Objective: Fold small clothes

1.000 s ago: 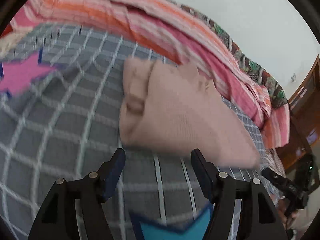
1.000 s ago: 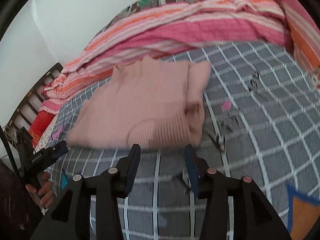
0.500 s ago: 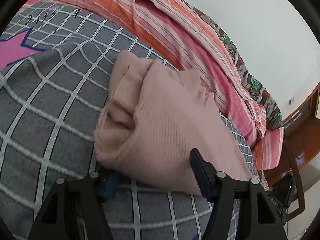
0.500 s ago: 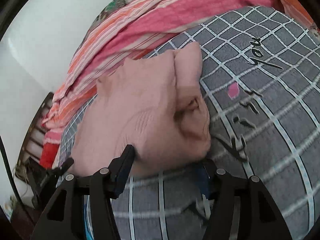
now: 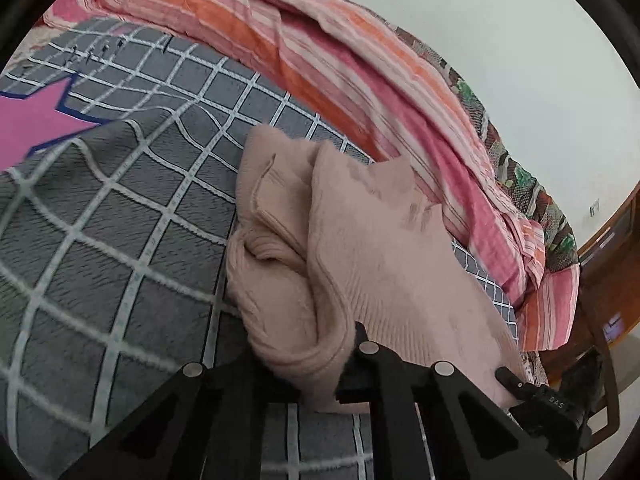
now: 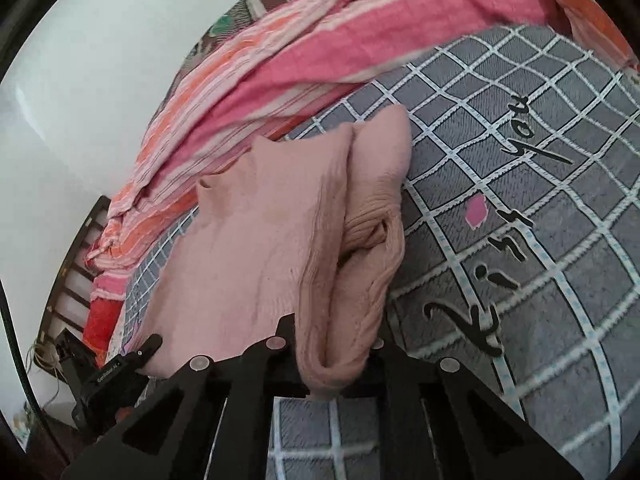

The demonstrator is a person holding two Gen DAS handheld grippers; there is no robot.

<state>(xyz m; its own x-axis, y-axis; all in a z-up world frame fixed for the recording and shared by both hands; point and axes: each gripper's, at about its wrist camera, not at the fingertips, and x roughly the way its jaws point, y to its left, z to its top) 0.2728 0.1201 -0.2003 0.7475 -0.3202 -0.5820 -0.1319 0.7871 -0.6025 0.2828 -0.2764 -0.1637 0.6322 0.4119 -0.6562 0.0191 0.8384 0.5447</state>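
Pink sweater (image 5: 372, 264) is lying partly folded on the grey checked blanket (image 5: 120, 240), just in front of the striped quilt (image 5: 360, 80). My left gripper (image 5: 304, 368) and right gripper (image 6: 332, 364) have both just clamped down, each pinching a near corner of the knit hem.

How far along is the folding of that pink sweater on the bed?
Partly done: the pink sweater already lies doubled over on the grey checked blanket, with a sleeve tucked in along one side. In hand: the left gripper and right gripper have just closed their jaws on its two near corners. Left, probably: lifting that near edge over toward the striped quilt for the final fold.
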